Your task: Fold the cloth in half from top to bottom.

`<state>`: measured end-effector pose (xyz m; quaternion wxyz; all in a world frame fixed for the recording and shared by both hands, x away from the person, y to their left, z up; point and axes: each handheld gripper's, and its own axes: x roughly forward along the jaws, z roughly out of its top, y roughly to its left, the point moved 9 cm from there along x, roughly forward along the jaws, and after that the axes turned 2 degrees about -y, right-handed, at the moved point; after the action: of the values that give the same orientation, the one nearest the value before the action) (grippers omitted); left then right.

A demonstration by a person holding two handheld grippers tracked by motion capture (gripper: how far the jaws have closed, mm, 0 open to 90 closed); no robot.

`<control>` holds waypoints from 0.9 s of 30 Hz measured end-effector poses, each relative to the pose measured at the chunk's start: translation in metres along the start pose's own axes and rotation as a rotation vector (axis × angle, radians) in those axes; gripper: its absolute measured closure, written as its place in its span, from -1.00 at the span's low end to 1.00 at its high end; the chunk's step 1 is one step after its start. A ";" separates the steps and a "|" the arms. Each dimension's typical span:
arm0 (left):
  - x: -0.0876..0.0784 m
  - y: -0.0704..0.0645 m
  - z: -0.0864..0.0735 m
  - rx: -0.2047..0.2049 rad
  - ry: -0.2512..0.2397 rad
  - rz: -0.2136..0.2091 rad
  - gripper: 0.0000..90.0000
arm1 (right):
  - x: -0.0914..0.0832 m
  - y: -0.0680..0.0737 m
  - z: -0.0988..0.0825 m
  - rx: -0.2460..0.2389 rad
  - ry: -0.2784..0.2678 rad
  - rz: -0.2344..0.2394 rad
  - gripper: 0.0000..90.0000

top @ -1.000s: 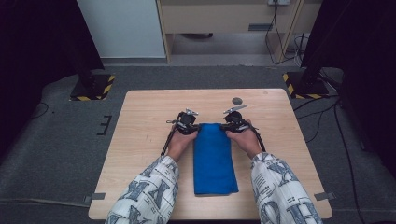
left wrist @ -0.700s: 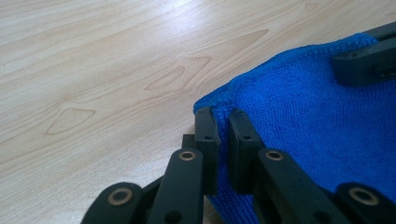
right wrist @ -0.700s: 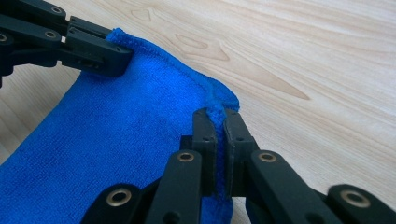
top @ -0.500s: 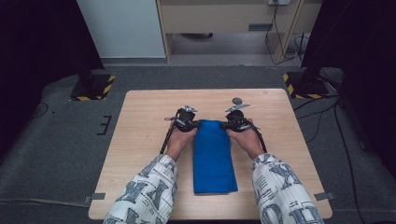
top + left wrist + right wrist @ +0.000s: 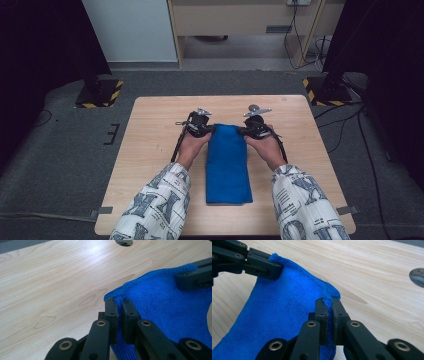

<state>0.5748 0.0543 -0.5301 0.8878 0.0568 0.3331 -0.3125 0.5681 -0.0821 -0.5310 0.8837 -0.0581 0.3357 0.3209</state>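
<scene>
While the blue cloth (image 5: 228, 164) lies lengthwise on the wooden table (image 5: 150, 150) between the two forearms, its far end is pinched at both corners. The far left corner is clamped in the left gripper (image 5: 210, 129), whose jaws are nearly closed, with a fold of cloth pressed between the pads, as is seen in the left gripper view (image 5: 119, 306). The far right corner is clamped in the same way by the right gripper (image 5: 242, 131); in the right gripper view (image 5: 328, 305) a ridge of cloth is squeezed up between the almost closed jaws. From each gripper the cloth spreads sideways toward the other one, and behind the jaws it runs back toward the person, flat on the table at its near end. In the left gripper view the far edge is seen raised off the wood, with the other gripper's jaws on the cloth beyond.

The left hand (image 5: 192, 145) and the right hand (image 5: 266, 147) are held level with each other, just beside the cloth's long edges, each wrapped around its gripper's body. Both grippers are turned inward, toward each other, across the cloth's far edge. The forearms, in patterned sleeves (image 5: 159, 200), are stretched forward on either side of the cloth. A small round hole (image 5: 124, 242) is seen in the table beyond the grippers.
</scene>
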 end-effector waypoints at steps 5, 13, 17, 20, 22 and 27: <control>-0.006 0.002 0.007 0.002 -0.017 0.009 0.89 | -0.004 0.000 0.011 0.000 -0.018 0.002 0.91; -0.011 0.002 0.013 0.000 -0.034 0.010 0.89 | -0.008 0.000 0.018 -0.003 -0.031 0.004 0.91; -0.013 0.001 0.014 0.004 -0.038 0.014 0.89 | -0.009 0.002 0.018 -0.010 -0.029 0.000 0.91; -0.016 0.000 0.016 0.009 -0.041 0.013 0.89 | -0.011 0.003 0.019 -0.013 -0.034 -0.001 0.91; -0.017 -0.001 0.016 0.012 -0.043 0.013 0.89 | -0.013 0.003 0.019 -0.017 -0.034 -0.002 0.91; -0.021 -0.004 0.018 0.022 -0.046 0.014 0.89 | -0.017 0.005 0.019 -0.022 -0.037 -0.002 0.91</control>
<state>0.5700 0.0569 -0.5027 0.8966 0.0617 0.3087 -0.3114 0.5663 -0.0806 -0.5050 0.8895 -0.0623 0.3155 0.3246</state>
